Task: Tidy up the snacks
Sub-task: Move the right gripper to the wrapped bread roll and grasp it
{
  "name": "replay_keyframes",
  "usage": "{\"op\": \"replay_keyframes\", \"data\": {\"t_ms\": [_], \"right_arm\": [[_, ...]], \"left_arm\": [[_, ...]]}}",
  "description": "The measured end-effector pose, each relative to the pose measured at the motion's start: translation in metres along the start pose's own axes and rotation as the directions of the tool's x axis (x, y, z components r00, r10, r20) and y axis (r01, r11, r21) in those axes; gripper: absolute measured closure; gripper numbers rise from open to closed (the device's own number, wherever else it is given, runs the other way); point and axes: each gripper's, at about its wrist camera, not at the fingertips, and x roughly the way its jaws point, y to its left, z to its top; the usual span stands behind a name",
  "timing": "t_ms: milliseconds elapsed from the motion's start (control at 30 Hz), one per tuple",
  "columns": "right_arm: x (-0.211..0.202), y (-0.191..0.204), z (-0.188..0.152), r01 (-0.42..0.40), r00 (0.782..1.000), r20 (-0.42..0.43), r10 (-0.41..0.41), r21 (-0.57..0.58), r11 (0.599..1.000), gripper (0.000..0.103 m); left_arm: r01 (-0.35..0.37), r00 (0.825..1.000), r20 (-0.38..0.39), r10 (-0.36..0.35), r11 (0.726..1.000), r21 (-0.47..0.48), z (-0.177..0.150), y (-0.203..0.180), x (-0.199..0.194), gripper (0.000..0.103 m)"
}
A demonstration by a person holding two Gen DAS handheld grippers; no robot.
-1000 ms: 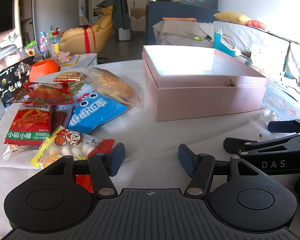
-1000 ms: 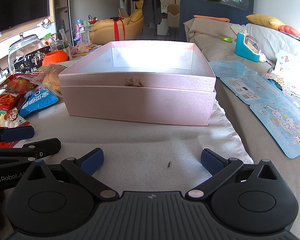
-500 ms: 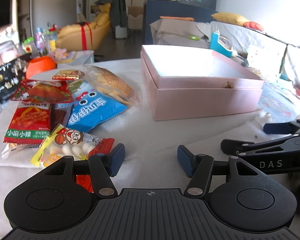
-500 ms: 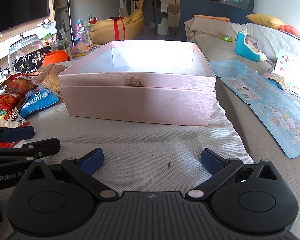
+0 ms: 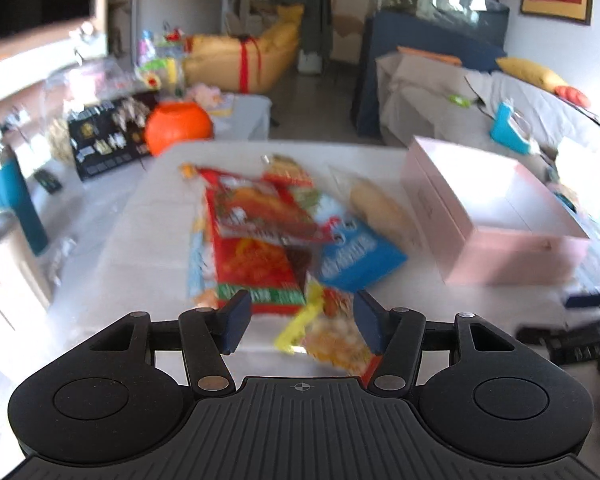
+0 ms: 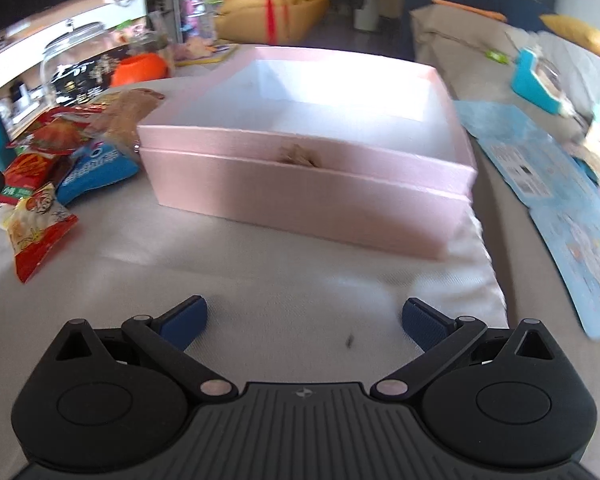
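A pile of snack packets lies on the white cloth: a yellow and red packet [image 5: 332,336], a red packet with a green band [image 5: 256,268], a blue packet [image 5: 356,256] and a clear bag of biscuits [image 5: 380,208]. My left gripper [image 5: 300,322] is open above the table, its fingers on either side of the yellow and red packet's top end. An open, empty pink box [image 6: 312,160] stands to the right of the pile. My right gripper [image 6: 303,318] is open and empty above the cloth in front of the box. The snacks also show in the right wrist view [image 6: 36,228].
An orange bowl [image 5: 179,126], a black packet [image 5: 108,140] and a glass jar [image 6: 72,60] stand at the table's far left. Blue cartoon sheets [image 6: 572,208] lie right of the box. A sofa [image 5: 520,92] runs behind.
My left gripper has risen and swung left over the snack pile, with motion blur. My right gripper has lifted and tilted down a little. Both stay open.
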Motion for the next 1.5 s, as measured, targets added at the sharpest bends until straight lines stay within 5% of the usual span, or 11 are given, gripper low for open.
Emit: {"op": "replay_keyframes", "data": {"t_ms": [100, 367, 733, 800, 1000, 1267, 1500], "right_arm": [[-0.004, 0.017, 0.016, -0.062, 0.998, 0.029, 0.063, -0.030, 0.998, 0.006], [0.012, 0.076, 0.070, -0.184, 0.978, 0.080, 0.195, -0.124, 0.975, 0.006], [0.074, 0.125, 0.130, -0.198, 0.978, 0.050, 0.201, -0.058, 0.978, 0.006], [0.093, 0.125, 0.134, -0.192, 0.981, -0.019, 0.192, -0.025, 0.981, 0.020], [0.074, 0.114, 0.109, -0.269, 0.962, -0.058, 0.267, -0.019, 0.963, 0.038], [0.019, 0.089, 0.050, -0.275, 0.961, -0.066, 0.269, -0.110, 0.955, 0.040], [-0.010, 0.066, 0.018, -0.325, 0.946, -0.042, 0.322, -0.119, 0.938, 0.027]], "left_arm": [[0.032, 0.999, -0.030, -0.033, 0.999, -0.013, -0.005, 0.002, 0.005, 0.041], [-0.021, 0.999, -0.042, 0.024, 0.998, 0.055, -0.022, 0.005, 0.009, 0.041], [-0.015, 0.995, -0.102, 0.018, 0.999, 0.029, -0.029, 0.022, 0.013, 0.041], [-0.006, 0.993, -0.114, 0.010, 0.999, 0.032, -0.030, 0.023, 0.013, 0.042], [0.006, 0.994, -0.110, -0.004, 1.000, 0.014, -0.032, 0.030, 0.012, 0.044], [-0.057, 0.992, -0.108, 0.058, 0.998, 0.008, -0.026, 0.035, 0.009, 0.045], [0.121, 0.977, -0.160, -0.139, 0.985, -0.122, -0.018, 0.025, 0.006, 0.045]]}}
